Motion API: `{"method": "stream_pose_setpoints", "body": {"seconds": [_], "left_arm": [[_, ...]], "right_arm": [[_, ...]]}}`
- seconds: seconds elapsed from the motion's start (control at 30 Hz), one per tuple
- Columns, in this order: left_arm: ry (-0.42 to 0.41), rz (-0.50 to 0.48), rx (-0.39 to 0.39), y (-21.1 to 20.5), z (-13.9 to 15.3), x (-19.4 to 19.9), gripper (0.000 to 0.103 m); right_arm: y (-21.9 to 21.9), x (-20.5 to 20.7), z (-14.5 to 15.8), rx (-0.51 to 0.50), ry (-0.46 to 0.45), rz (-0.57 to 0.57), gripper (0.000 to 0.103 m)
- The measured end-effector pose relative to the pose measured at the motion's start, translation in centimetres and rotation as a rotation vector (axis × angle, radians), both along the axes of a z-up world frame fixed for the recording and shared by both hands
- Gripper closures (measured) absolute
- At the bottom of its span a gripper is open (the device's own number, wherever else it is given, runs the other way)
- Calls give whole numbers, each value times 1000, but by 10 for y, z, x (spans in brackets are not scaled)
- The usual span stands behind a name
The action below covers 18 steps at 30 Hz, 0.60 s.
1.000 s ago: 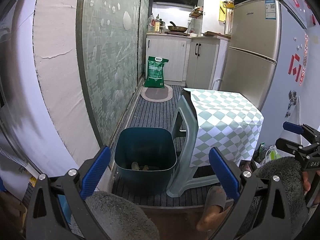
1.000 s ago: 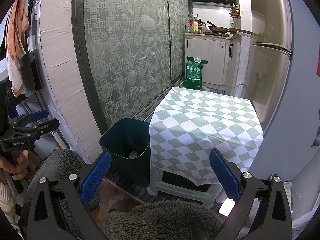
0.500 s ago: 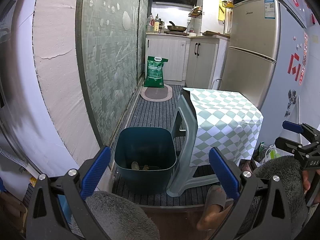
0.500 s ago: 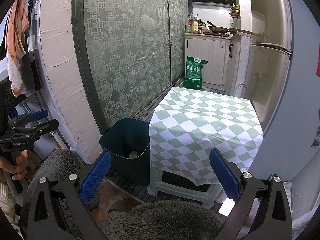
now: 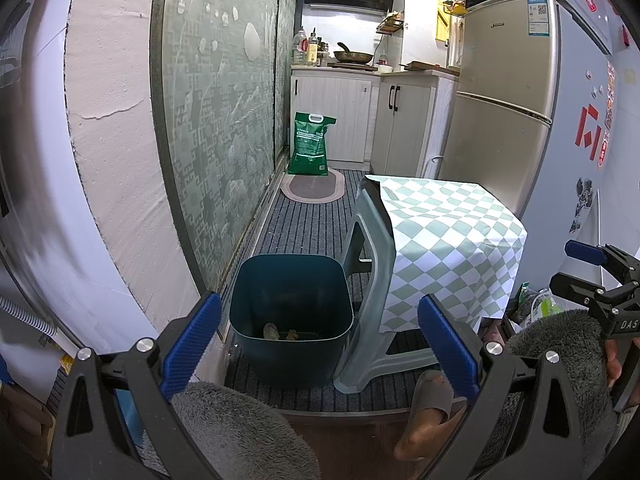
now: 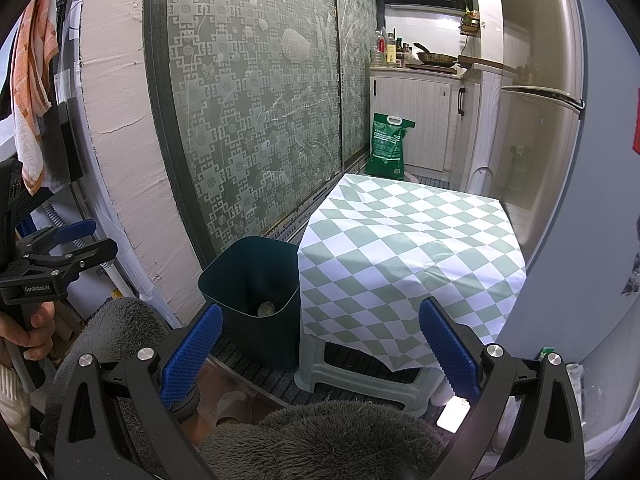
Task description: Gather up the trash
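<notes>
Both tools released, nothing held: left tool hangs over the teal bin, scraps inside; right tool faces the checkered stool beside it

White lettering "GenRobot.AI" on the black body of the left tongs, seen from the right wrist camera. White letters "DAS", cut off at the frame edge, on the black body of the right tongs, seen from the left wrist camera. Fridge: a small brand mark near the top of its upper door, too small to read; a blue-and-white label with a QR code at the upper corner, print illegible. Red cut-out decorations on the fridge's side, characters not legible. Green bag on the floor carries white print, unreadable.
</notes>
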<state>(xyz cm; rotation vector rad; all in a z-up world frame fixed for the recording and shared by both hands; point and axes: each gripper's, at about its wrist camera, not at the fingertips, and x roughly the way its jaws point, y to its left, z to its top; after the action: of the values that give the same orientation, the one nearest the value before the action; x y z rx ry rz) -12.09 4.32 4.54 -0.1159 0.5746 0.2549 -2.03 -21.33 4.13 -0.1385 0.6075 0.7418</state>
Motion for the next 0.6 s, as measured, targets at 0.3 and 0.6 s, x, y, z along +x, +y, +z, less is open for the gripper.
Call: {"method": "stream_pose_setpoints", "body": {"seconds": [0.3, 0.6], "left_arm": [[4, -12, -7, 4, -1, -1, 3], [4, -20, -4, 4, 1, -2, 3]], "right_arm": [[0, 0, 0, 0, 0, 0, 4], [1, 0, 0, 0, 0, 0, 4]]}}
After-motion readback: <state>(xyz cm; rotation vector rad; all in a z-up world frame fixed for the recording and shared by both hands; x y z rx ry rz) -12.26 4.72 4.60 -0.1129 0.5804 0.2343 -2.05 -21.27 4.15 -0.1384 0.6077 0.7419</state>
